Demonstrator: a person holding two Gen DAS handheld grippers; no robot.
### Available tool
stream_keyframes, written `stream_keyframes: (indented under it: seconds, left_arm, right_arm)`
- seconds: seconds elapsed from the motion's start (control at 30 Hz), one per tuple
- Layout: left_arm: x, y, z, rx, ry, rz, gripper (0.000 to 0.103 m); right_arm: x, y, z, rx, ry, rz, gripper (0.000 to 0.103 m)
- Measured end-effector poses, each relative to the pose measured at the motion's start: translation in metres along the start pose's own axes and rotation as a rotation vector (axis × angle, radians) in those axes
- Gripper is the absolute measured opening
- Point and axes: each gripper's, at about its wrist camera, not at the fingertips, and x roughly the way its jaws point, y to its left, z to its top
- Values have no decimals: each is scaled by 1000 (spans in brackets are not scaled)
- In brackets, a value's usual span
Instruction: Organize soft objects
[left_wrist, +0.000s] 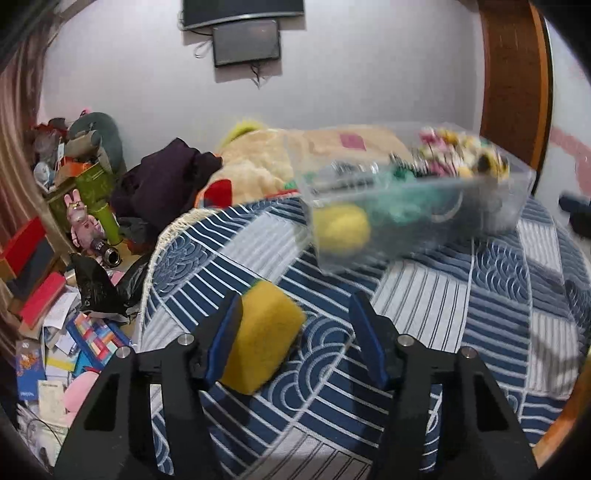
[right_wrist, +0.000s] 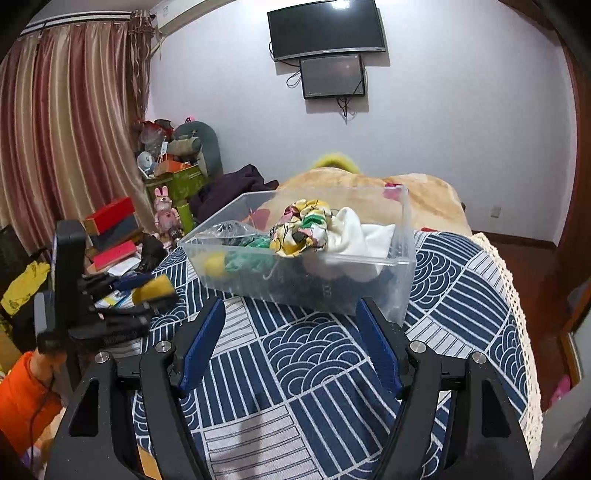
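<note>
A yellow sponge (left_wrist: 264, 332) lies against the left finger of my left gripper (left_wrist: 295, 325), whose jaws stand wide apart over the blue patterned bedspread (left_wrist: 461, 314). A clear plastic bin (left_wrist: 417, 206) sits ahead, blurred, holding a yellow ball (left_wrist: 341, 229), green yarn and patterned cloth. My right gripper (right_wrist: 290, 343) is open and empty above the bedspread, just before the bin (right_wrist: 303, 254), which holds floral cloth (right_wrist: 301, 227) and white fabric (right_wrist: 364, 236). The left gripper (right_wrist: 110, 314) with the sponge (right_wrist: 153, 290) shows at the left.
A beige blanket (right_wrist: 388, 199) and dark clothing (right_wrist: 229, 192) lie behind the bin. Boxes, books and toys (left_wrist: 62, 295) clutter the floor left of the bed. Curtains (right_wrist: 66, 129) hang at left. Two screens (right_wrist: 328, 51) hang on the wall.
</note>
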Motion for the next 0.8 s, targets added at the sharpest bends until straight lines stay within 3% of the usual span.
stream_keyframes:
  seconds: [0.07, 0.17, 0.27, 0.33, 0.47, 0.57, 0.8]
  left_arm:
    - [-6, 11, 5, -41, -9, -39, 61]
    - [-7, 14, 6, -29, 0, -31, 61]
    - [10, 14, -2, -2, 72, -38, 61]
    - [16, 12, -8, 28, 79, 27, 61]
    - [13, 20, -8, 2, 67, 34, 44]
    - [0, 20, 4, -31, 41, -31, 41]
    - [-27, -20, 59, 30, -129, -84, 42]
  right_arm:
    - [0, -1, -1, 6, -1, 2, 70]
    - [1, -6, -3, 30, 4, 14, 70]
    - [0, -8, -4, 40, 3, 19, 70]
    - [-1, -9, -4, 48, 1, 26, 70]
    - [-3, -12, -5, 56, -8, 25, 70]
    - [-3, -14, -5, 67, -10, 29, 70]
    - [-4, -17, -6, 70, -20, 42, 70]
